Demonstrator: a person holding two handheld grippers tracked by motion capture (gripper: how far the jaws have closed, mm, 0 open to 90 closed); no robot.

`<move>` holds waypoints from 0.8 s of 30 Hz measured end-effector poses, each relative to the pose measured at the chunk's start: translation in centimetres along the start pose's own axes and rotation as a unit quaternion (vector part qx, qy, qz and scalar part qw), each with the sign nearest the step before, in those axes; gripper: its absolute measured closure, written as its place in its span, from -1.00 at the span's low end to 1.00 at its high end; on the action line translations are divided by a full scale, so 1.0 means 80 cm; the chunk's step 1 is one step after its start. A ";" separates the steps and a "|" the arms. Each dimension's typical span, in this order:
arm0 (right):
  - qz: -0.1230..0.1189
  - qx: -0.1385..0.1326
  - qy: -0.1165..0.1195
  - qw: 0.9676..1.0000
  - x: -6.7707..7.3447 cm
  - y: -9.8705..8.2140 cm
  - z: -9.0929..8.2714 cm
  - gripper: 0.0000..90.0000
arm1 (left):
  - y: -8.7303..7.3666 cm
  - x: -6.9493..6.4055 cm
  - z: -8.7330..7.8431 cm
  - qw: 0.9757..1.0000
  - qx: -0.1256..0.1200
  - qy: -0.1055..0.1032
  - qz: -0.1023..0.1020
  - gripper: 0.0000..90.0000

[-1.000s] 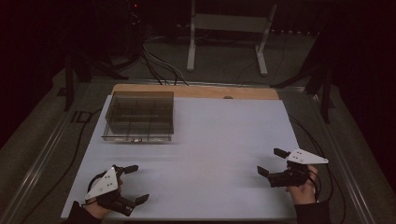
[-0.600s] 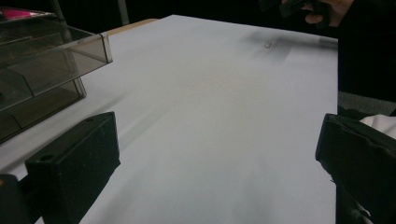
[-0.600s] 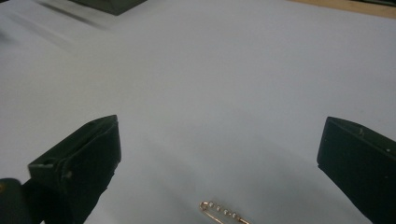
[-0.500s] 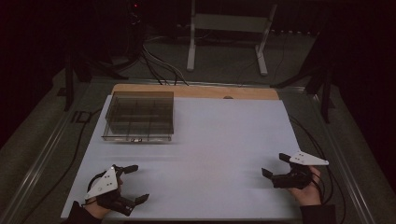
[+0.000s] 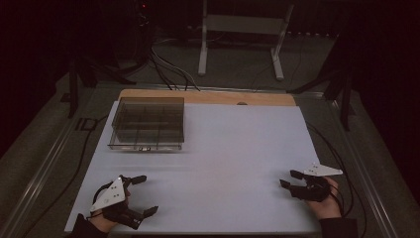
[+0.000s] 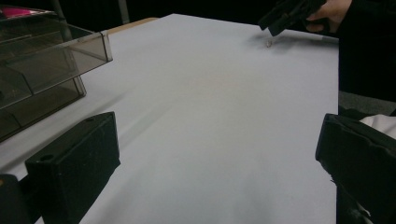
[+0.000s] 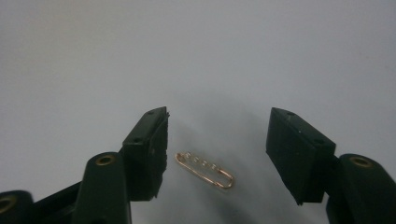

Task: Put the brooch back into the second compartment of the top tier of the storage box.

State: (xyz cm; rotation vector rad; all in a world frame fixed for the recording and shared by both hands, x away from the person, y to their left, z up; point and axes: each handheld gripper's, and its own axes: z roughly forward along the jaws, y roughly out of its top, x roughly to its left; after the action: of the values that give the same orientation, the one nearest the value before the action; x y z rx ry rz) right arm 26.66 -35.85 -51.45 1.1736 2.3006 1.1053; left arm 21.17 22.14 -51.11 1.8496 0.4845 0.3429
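In the right gripper view, the right gripper [image 7: 217,149] has its jaws apart and has just been closing them, with a small copper-coloured pin [image 7: 204,169] lying flat on the white sheet [image 7: 196,56] between them, a little below the middle of the frame and nearer the left jaw; neither pad presses on it yet, though the left one stands just beside its end; the pin looks like a bent-wire brooch pin with a row of small holes along one bar, so it is judged very light, thin and stiff, springy along its length, and likely to skate over the smooth sheet or flip if nudged from one side only; because it lies so low, the pads would have to come right down to the sheet and meet it across its two long wires near the middle, not at either end, where it could pivot out; in the high view this gripper [image 5: 289,179] sits at the lower right of the frame; the left gripper [image 5: 144,194] rests at the lower left, jaws wide and bare; farther out, the clear compartment box [image 5: 147,124] stands at the upper left of the sheet, well apart from the pin.
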 end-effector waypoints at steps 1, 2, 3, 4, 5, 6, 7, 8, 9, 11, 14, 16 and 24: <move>0.001 0.004 0.000 1.000 -0.001 -0.001 0.001 -0.07 | 0.000 0.000 0.000 1.000 0.001 0.000 0.001 -0.98; 0.000 0.010 0.003 1.000 -0.001 -0.001 0.002 0.01 | 0.000 0.000 0.000 1.000 0.001 -0.001 0.001 -0.98; -0.003 0.014 0.003 1.000 -0.001 -0.002 0.003 0.06 | 0.000 -0.001 0.000 1.000 0.001 -0.001 0.001 -0.98; -0.003 0.017 0.003 1.000 -0.002 -0.002 0.004 0.14 | 0.000 -0.001 0.000 1.000 0.001 0.000 0.001 -0.98; -0.003 0.020 0.006 1.000 -0.002 -0.003 0.005 0.18 | 0.000 -0.001 0.000 1.000 0.000 0.000 0.001 -0.98; -0.007 0.023 0.005 1.000 -0.003 -0.003 0.006 0.21 | 0.000 -0.001 0.000 1.000 0.000 0.000 0.001 -0.98; -0.007 0.027 0.008 1.000 -0.003 -0.004 0.007 0.25 | 0.000 -0.001 0.000 1.000 0.001 0.000 0.001 -0.98; -0.007 0.028 0.008 1.000 -0.003 -0.004 0.008 0.27 | 0.000 -0.001 0.000 1.000 0.001 0.000 0.002 -0.98; -0.007 0.030 0.007 0.999 -0.004 -0.005 0.009 0.30 | 0.000 -0.001 0.000 1.000 0.001 0.000 0.001 -0.98; -0.009 0.036 0.007 0.999 -0.005 -0.006 0.011 0.38 | 0.000 -0.001 0.000 1.000 0.000 0.000 0.002 -0.98; -0.012 0.043 0.004 0.999 -0.005 -0.006 0.012 0.49 | 0.000 -0.001 0.000 1.000 0.001 0.001 0.002 -0.98; -0.013 0.047 -0.001 0.999 -0.005 -0.005 0.012 0.57 | 0.000 -0.001 0.000 1.000 0.000 0.001 0.001 -0.98; -0.023 0.056 -0.005 0.998 -0.001 -0.003 0.012 0.88 | 0.000 -0.001 0.000 1.000 0.001 0.001 0.002 -0.98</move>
State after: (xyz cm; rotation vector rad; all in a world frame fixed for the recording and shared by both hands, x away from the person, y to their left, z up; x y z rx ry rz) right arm 27.19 -35.53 -52.27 1.1566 2.3965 0.9630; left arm 21.10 22.11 -51.09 1.8530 0.4825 0.3475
